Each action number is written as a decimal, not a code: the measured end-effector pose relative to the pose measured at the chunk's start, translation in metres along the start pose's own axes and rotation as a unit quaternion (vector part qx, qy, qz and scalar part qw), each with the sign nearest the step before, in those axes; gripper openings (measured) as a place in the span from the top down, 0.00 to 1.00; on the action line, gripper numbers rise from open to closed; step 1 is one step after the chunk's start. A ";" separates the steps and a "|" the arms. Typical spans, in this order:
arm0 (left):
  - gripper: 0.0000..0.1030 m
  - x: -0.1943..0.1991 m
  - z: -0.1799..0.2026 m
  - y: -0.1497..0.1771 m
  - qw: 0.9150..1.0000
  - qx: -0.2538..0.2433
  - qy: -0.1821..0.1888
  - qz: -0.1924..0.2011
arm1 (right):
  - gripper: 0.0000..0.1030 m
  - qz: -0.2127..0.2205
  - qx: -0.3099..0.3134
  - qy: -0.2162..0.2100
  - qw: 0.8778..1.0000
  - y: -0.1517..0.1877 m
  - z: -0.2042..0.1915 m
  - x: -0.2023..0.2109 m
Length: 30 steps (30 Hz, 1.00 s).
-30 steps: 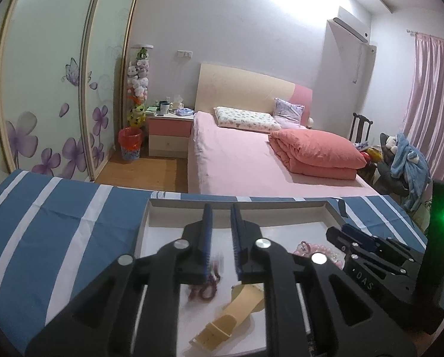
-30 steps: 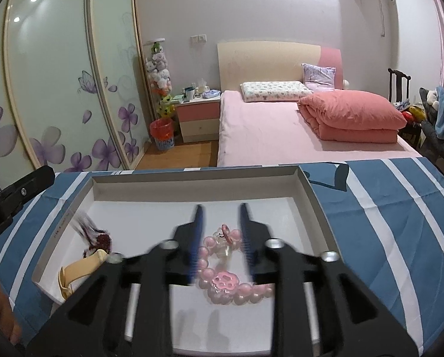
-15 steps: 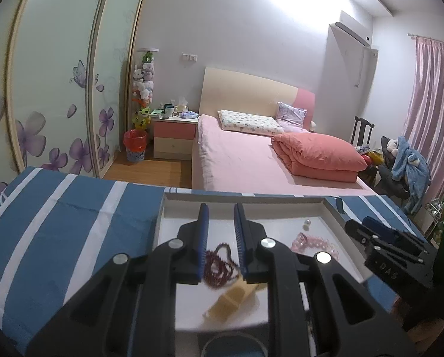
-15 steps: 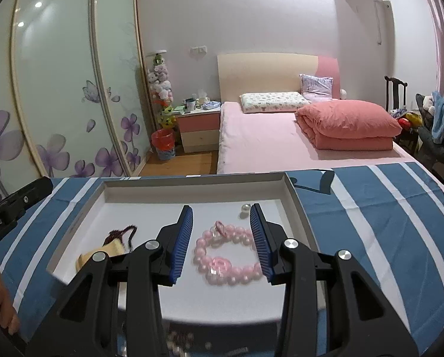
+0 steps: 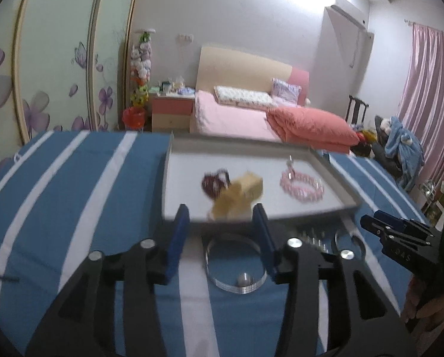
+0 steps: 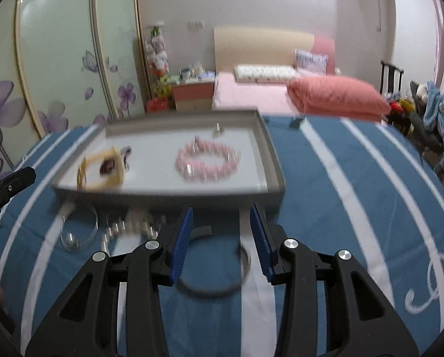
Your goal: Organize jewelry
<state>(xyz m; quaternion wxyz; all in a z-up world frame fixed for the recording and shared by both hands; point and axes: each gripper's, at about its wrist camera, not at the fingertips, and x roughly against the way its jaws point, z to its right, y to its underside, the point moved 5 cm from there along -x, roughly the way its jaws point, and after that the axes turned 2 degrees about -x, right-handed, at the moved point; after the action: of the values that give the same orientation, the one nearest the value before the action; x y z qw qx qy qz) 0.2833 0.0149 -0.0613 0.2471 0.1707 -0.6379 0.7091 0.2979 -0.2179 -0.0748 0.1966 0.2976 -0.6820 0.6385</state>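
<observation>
A shallow grey tray point(image 5: 251, 145) point(image 6: 269, 145) lies on the blue striped cloth. In it lie a pink bead bracelet point(image 5: 301, 185) point(image 6: 207, 160), a dark red bead string point(image 5: 211, 182) point(image 6: 110, 165), a cream bangle point(image 5: 237, 195) point(image 6: 101, 171) and a small pearl piece point(image 6: 219, 129). My left gripper point(image 5: 220, 233) is open and empty, in front of the tray, above a clear bangle point(image 5: 235, 263). My right gripper point(image 6: 220, 236) is open and empty above a dark thin bangle point(image 6: 213, 270). A clear bangle point(image 6: 79, 232) and a pearl strand point(image 6: 129, 227) lie left of it.
The blue cloth with white stripes point(image 6: 356, 208) covers the table. Behind it stand a pink bed point(image 5: 251, 119), a nightstand point(image 5: 170, 110) and a flowered wardrobe point(image 5: 43, 59). The right gripper shows at the right in the left wrist view point(image 5: 400, 235).
Both grippers have pulled back out of the tray and opened wide. The left one let go of the dark red beads, which now lie in the tray. Loose jewelry before the tray came into view.
</observation>
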 end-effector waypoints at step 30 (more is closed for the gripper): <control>0.20 -0.033 0.018 0.041 0.994 -0.035 -0.005 -0.101 | 0.35 -0.092 0.002 0.020 0.996 0.032 -0.008 -0.030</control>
<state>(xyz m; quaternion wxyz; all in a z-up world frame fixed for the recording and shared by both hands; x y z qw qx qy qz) 0.2863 -0.0103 -0.1107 0.3200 0.2286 -0.6431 0.6571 0.2984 -0.2049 -0.1177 0.2676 0.3464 -0.6466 0.6247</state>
